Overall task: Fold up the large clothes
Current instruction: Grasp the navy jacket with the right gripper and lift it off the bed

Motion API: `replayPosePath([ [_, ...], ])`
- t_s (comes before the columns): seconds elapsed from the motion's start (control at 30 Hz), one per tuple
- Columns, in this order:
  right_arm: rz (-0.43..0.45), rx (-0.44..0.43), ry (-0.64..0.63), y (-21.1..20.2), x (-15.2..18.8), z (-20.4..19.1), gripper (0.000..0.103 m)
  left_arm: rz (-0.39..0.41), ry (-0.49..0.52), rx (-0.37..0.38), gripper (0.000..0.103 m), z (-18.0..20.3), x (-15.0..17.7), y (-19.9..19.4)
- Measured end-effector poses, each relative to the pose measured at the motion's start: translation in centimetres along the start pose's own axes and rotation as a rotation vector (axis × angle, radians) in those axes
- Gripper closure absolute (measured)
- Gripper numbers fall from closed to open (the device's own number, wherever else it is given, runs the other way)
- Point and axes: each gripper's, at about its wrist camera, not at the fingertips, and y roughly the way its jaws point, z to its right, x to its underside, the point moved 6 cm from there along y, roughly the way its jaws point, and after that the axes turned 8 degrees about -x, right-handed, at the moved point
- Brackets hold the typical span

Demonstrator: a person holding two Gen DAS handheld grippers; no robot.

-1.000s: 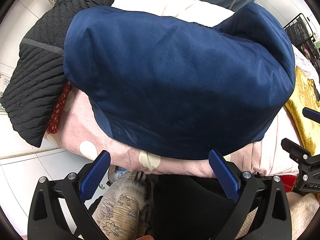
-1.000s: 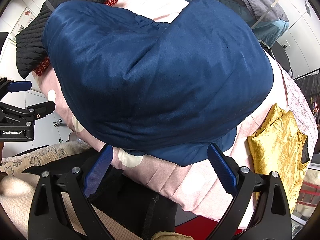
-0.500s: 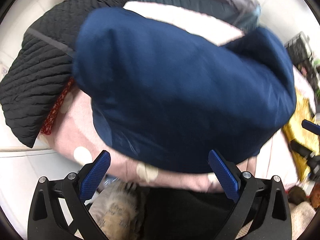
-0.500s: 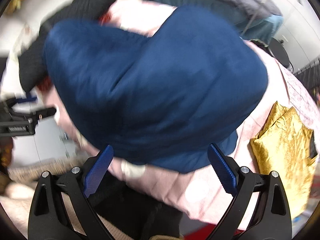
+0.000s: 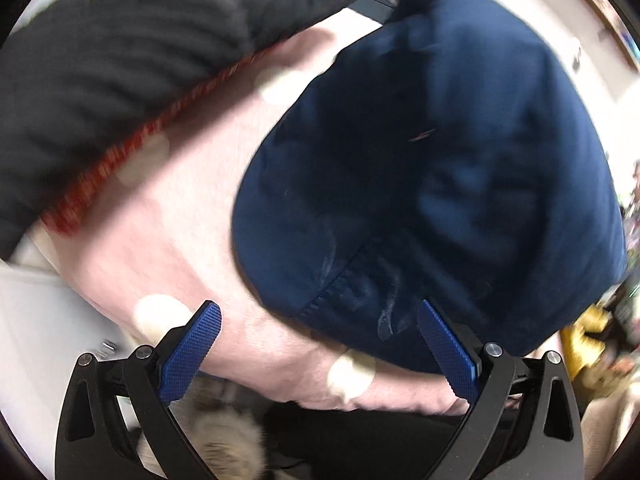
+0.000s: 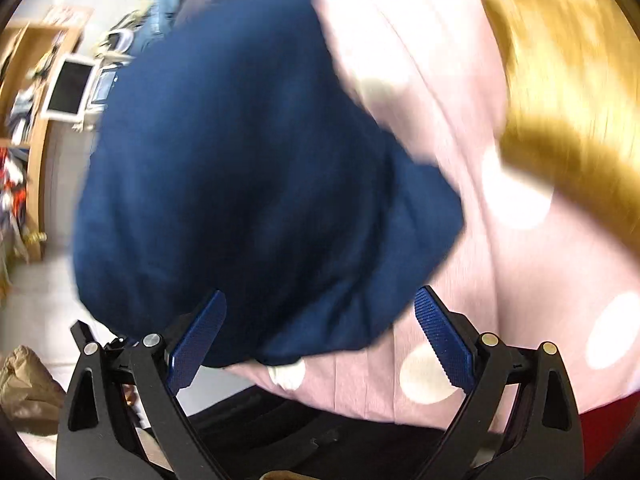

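Both claws, left claw (image 5: pixel 318 346) and right claw (image 6: pixel 320 340), are gaping wide, empty, over the soft, slippery navy-blue fabric garment (image 5: pixel 440 168); its stitched hem at lower centre is looking grabbable.

My right claw (image 6: pixel 320 336) hangs wide open, empty, over the near edge of the rumpled navy-blue fabric garment (image 6: pixel 256 184). Beneath the garment lies a pink white-dotted bedsheet (image 6: pixel 460 272); right of it, a blurred golden shiny cloth (image 6: pixel 568 92).

Pink bedsheet with cream polka dots (image 5: pixel 192 208) covers the bed. Black quilted garment (image 5: pixel 120 48) upper left, red patterned cloth (image 5: pixel 120 160) along its edge. Wooden shelf (image 6: pixel 36 136) holds a white-framed screen (image 6: pixel 70 88).
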Motion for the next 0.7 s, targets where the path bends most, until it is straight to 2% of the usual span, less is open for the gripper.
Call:
replayPosePath([
  [0.07, -0.068, -0.022, 0.091, 2.8, 1.8, 3.0, 0.009, -0.033, -0.059, 0.064, 0.007, 0.0, 0.6, 1.3],
  [0.13, -0.131, -0.046, 0.165, 5.0, 3.5, 4.4, 0.009, -0.045, -0.115, 0.166, 0.007, 0.6, 0.5, 2.6],
  [0.2, -0.164, -0.099, 0.216, 6.5, 4.6, 5.0, 0.009, -0.044, -0.136, 0.208, 0.007, 0.9, 0.2, 3.5],
  [0.3, -0.176, -0.15, 0.241, 8.2, 4.9, 5.0, 0.014, -0.049, -0.122, 0.245, 0.007, 1.3, -0.9, 5.1],
  [0.4, -0.181, -0.156, 0.298, 10.0, 5.0, 5.4, 0.02, -0.083, -0.087, 0.261, 0.007, 2.2, -2.0, 6.9],
  [0.5, -0.152, -0.158, 0.333, 11.4, 4.9, 5.1, 0.021, -0.1, -0.084, 0.294, 0.007, 2.8, -3.3, 7.8],
  [0.57, -0.14, -0.143, 0.292, 12.1, 5.4, 4.0, 0.042, -0.095, -0.107, 0.326, 0.007, 3.1, -4.2, 8.1],
  [0.6, -0.12, -0.135, 0.263, 12.1, 5.4, 3.2, 0.063, -0.089, -0.124, 0.347, 0.009, 3.3, -4.6, 8.2],
  [0.63, -0.107, -0.126, 0.25, 11.9, 5.3, 2.7, 0.075, -0.084, -0.136, 0.361, 0.012, 3.5, -4.9, 8.2],
  [0.7, -0.084, -0.099, 0.194, 11.6, 5.3, 0.9, 0.084, -0.079, -0.169, 0.392, 0.028, 4.1, -5.6, 8.1],
])
